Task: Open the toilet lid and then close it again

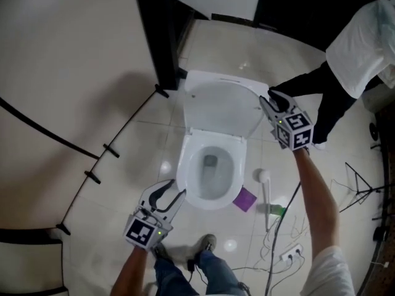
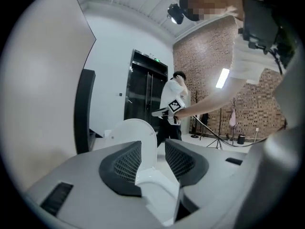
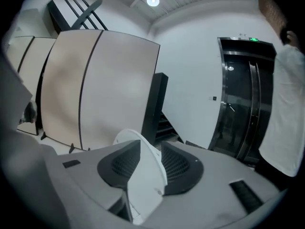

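**Half done: lid up, lowering yet to come**

Both grippers are at the toilet bowl [image 1: 201, 182], one at each end. The toilet lid [image 1: 221, 106] stands raised at the back of the bowl and leans away from it, so I judge the opening step finished and the closing step not yet begun.

The right gripper [image 1: 266, 97] is at the lid's upper edge, on the bowl's right. In the right gripper view the lid's thin edge runs between the jaws, with a gap showing beside it. The jaws are apart around the lid, not clamped on it.

The left gripper [image 1: 176, 190] is low at the bowl's front left. Its jaws are also apart, with the front rim of the seat [image 1: 237, 159] between them. I see no sure pinch there.

The next move falls to the right gripper. It would need to close on the lid's edge, or set one jaw behind it, and tip it forward past upright. Then the lid should come down over the seat under control, because let go early it would likely slam. The left gripper should be clear of the seat rim before the lid lands.
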A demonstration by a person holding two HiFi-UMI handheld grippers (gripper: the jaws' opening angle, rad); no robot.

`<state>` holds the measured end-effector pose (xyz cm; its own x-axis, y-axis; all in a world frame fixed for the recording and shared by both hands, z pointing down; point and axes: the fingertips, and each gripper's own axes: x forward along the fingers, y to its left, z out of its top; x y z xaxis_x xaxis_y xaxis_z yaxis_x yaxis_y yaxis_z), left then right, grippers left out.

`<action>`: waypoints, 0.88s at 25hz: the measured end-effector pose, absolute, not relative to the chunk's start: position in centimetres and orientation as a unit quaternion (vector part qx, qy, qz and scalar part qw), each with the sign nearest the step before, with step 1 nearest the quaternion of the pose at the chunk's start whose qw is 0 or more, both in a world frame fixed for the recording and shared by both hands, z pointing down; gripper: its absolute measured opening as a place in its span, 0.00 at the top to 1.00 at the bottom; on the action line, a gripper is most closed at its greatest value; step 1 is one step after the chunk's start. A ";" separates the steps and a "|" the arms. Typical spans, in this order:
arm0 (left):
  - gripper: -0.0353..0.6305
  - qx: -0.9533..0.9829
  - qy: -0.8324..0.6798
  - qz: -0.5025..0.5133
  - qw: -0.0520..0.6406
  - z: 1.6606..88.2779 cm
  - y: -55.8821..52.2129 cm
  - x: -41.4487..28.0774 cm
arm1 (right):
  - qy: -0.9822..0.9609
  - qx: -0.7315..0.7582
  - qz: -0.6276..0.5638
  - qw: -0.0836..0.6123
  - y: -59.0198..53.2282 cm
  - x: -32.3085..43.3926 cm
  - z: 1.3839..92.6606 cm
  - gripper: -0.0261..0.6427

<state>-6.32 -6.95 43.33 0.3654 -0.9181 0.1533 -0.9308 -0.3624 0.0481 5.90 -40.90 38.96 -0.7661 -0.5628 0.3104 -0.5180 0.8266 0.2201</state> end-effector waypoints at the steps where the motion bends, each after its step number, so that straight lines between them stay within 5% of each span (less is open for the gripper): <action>1: 0.73 0.825 -0.560 0.046 0.060 42.1 -6.9 -6.5 | -0.942 0.282 -0.063 0.174 -38.9 6.3 37.3 0.77; 12: 0.72 0.877 -0.479 0.020 0.029 28.6 -2.2 -5.1 | -0.957 0.273 -0.025 0.093 -11.8 11.4 28.9 0.77; 22: 0.73 0.901 -0.430 0.031 0.050 29.4 7.3 -3.2 | -0.951 0.298 0.033 0.075 4.6 11.7 32.0 0.77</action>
<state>-3.23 7.28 29.39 0.6287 -0.7713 0.0989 -0.7776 -0.6256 0.0637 11.68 4.58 31.96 -0.8107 -0.5627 0.1615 -0.5725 0.8198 -0.0172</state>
